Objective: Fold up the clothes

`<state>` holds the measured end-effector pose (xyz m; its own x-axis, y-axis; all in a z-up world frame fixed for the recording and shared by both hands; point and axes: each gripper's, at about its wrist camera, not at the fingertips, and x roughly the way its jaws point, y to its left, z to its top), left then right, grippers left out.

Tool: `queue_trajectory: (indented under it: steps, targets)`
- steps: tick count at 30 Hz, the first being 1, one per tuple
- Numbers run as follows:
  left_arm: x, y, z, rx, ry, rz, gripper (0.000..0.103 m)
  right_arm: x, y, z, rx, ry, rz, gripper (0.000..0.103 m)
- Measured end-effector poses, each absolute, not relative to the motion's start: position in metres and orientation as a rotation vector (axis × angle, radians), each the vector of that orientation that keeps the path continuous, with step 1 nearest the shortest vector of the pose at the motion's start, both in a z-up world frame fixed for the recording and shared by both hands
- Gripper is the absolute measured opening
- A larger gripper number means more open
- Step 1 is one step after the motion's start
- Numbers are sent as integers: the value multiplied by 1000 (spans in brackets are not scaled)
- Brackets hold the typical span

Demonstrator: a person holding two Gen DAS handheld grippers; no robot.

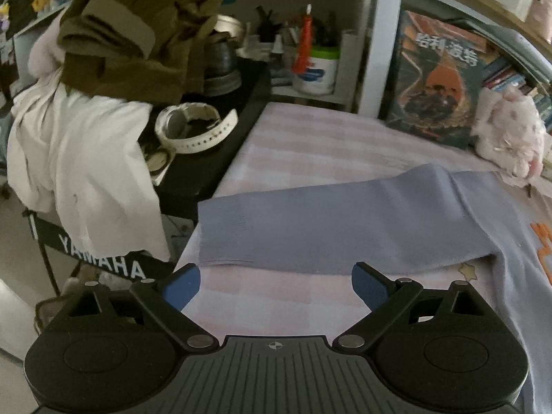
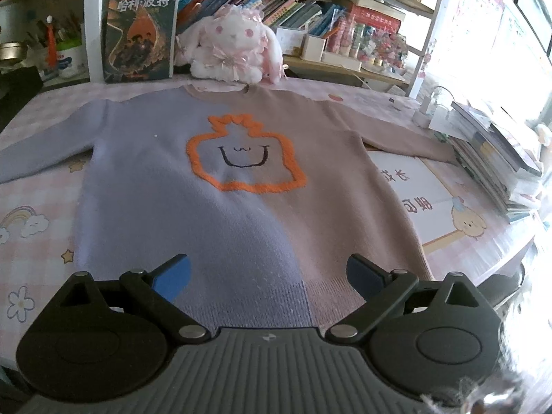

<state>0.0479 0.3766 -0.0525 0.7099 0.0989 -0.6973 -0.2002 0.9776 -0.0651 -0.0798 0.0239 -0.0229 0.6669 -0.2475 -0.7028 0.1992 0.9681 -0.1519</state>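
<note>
lilac knit sleeve (image 1: 345, 224) lies crosswise just ahead of spread-jawed left gripper (image 1: 276, 284); right gripper (image 2: 269, 276), likewise spread, over hem.

The left wrist view sits low over the bench's (image 1: 276, 145) left edge, just beside the sweater's (image 1: 345, 227) lilac sleeve, and looks across it toward the back shelves. The right wrist view hangs near the front edge over the sweater's hem, facing the back edge squarely. Both views share the sweater, the tall book (image 1: 438, 79) and the plush rabbit (image 1: 507, 134) standing along the back edge.
</note>
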Motion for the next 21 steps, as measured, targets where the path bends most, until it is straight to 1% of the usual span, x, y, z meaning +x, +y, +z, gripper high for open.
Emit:
queue_trajectory:
  steps: [21]
  targets:
    - [42, 389, -59, -252, 761, 215, 94, -83, 27, -25, -76, 833, -253, 97]
